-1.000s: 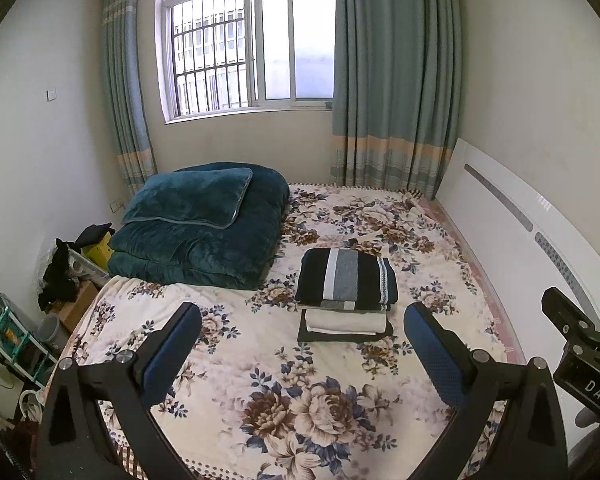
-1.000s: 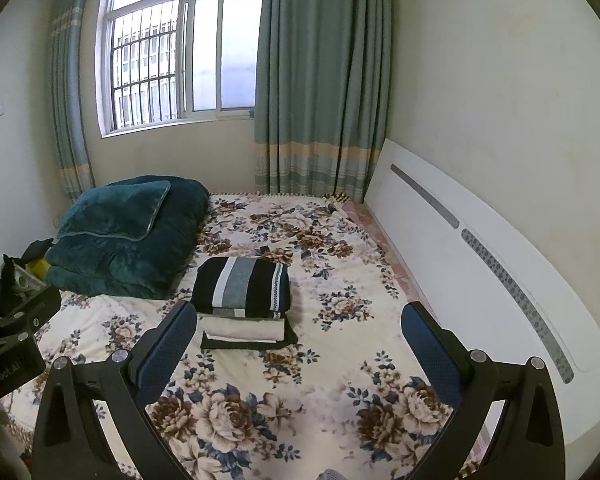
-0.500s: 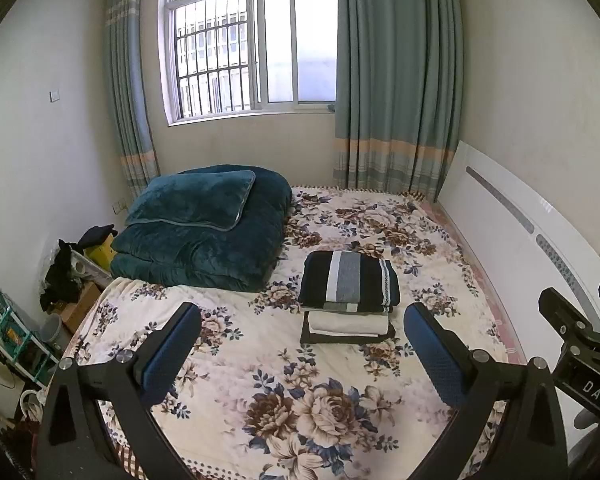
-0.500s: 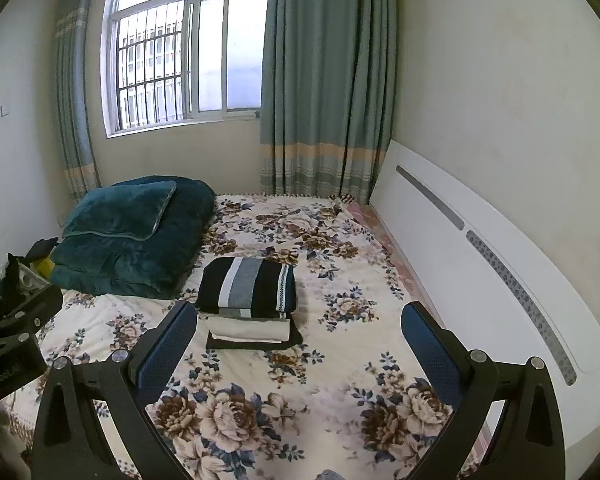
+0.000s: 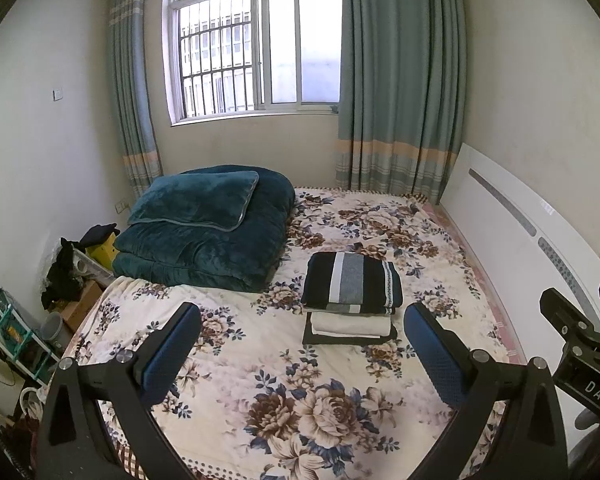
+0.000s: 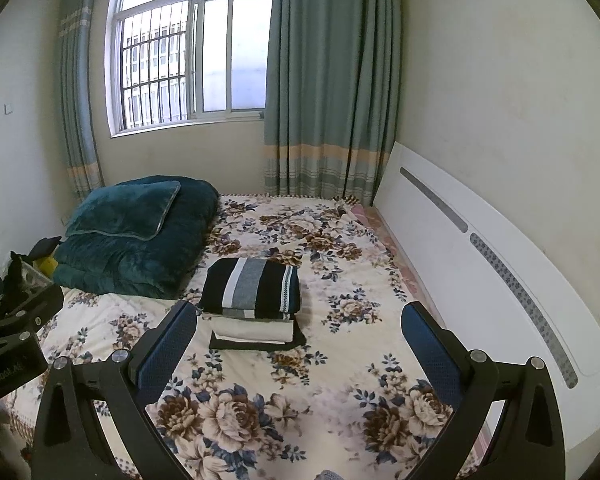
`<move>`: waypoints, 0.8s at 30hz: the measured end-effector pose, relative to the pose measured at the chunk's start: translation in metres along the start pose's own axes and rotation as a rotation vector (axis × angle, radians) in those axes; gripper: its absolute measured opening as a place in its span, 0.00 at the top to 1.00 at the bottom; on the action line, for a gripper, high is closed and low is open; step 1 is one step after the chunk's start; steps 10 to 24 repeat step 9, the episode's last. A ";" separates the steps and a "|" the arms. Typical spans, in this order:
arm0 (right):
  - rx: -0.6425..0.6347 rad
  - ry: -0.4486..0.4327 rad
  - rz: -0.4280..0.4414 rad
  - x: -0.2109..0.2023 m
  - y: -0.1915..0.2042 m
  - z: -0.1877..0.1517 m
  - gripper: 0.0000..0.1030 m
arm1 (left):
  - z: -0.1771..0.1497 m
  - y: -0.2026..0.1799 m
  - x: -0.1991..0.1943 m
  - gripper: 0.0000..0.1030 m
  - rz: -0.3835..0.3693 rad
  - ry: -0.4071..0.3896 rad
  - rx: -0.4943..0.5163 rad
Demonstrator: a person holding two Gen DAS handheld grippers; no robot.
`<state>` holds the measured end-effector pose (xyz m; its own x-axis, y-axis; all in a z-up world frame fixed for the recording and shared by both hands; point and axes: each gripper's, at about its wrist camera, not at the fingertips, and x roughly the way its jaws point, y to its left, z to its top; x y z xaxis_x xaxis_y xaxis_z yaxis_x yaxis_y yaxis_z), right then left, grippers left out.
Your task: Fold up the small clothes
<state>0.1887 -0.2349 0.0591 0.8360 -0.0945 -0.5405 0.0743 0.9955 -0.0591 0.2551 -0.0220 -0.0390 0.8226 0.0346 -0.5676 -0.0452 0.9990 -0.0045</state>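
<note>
Folded clothes (image 5: pixel 352 300) stacked; cluttered floor shelf (image 5: pixel 8 332) only in left view.

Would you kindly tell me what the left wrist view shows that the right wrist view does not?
Only the left wrist view shows the green shelf rack and grey bin beside the bed. Only the right wrist view shows the headboard's near end. Both show the stack of folded clothes on the floral bedspread, the teal quilt, and open, empty jaws.
</note>
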 end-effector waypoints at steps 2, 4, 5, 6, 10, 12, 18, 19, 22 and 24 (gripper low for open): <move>-0.002 0.000 0.001 0.000 0.001 0.000 0.00 | 0.000 0.001 0.000 0.00 0.002 0.002 0.001; -0.003 0.001 0.003 0.000 0.002 0.000 0.00 | -0.001 0.000 0.000 0.00 0.000 0.000 -0.002; -0.004 0.001 0.006 0.000 0.002 0.000 0.00 | 0.000 0.001 -0.001 0.00 0.001 -0.002 -0.003; -0.004 0.001 0.009 0.000 0.002 0.001 0.00 | 0.000 0.000 0.000 0.00 0.003 -0.003 0.000; -0.005 0.001 0.013 0.000 0.002 0.001 0.00 | 0.000 0.000 -0.003 0.00 0.005 -0.015 0.003; -0.005 0.001 0.013 0.000 0.002 0.001 0.00 | 0.000 0.000 -0.003 0.00 0.005 -0.015 0.003; -0.005 0.001 0.013 0.000 0.002 0.001 0.00 | 0.000 0.000 -0.003 0.00 0.005 -0.015 0.003; -0.005 0.001 0.013 0.000 0.002 0.001 0.00 | 0.000 0.000 -0.003 0.00 0.005 -0.015 0.003; -0.005 0.001 0.013 0.000 0.002 0.001 0.00 | 0.000 0.000 -0.003 0.00 0.005 -0.015 0.003; -0.005 0.001 0.013 0.000 0.002 0.001 0.00 | 0.000 0.000 -0.003 0.00 0.005 -0.015 0.003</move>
